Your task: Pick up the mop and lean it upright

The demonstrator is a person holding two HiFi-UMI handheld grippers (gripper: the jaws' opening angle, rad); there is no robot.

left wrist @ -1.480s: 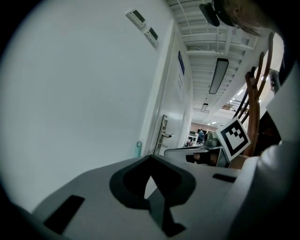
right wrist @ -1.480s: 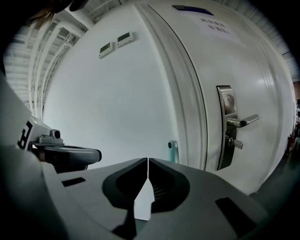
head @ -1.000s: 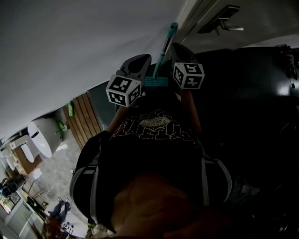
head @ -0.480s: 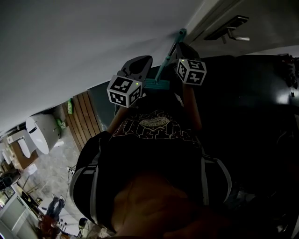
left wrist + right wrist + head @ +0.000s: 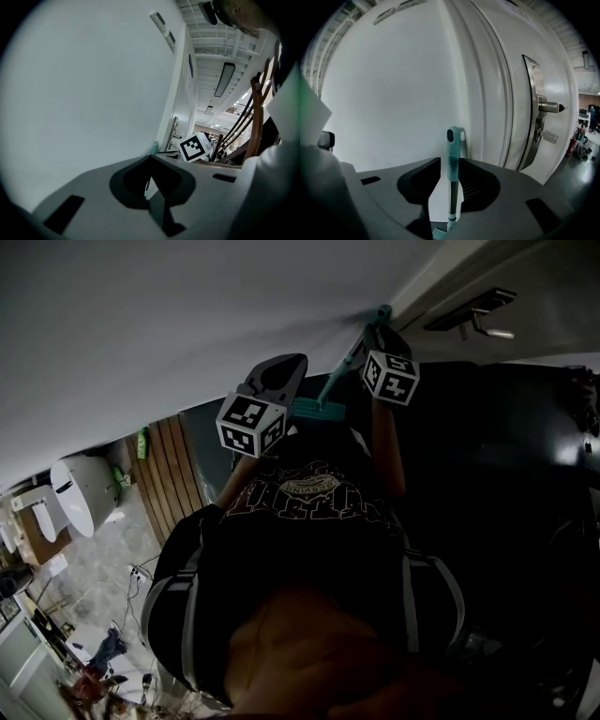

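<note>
The mop has a teal grip (image 5: 453, 140) on a dark shaft (image 5: 452, 197). It stands upright, its top against the white wall (image 5: 393, 93) just left of the door frame. My right gripper (image 5: 450, 161) has its jaws on either side of the grip and they are opening; a thin gap shows beside the handle. In the head view the mop shaft (image 5: 339, 373) runs from the teal mop head (image 5: 316, 410) up to my right gripper (image 5: 380, 331). My left gripper (image 5: 286, 367) hangs to its left, jaws shut and empty (image 5: 150, 159), pointing at the wall.
A white door (image 5: 515, 108) with a silver lever handle (image 5: 551, 107) stands right of the mop. The person's dark shirt (image 5: 309, 521) fills the middle of the head view. A white toilet-like fixture (image 5: 80, 488) and wooden slats (image 5: 169, 470) lie at the left.
The right gripper and the mop's top have moved up and to the right until the handle's tip meets the wall beside the door frame. The left gripper has barely moved.
</note>
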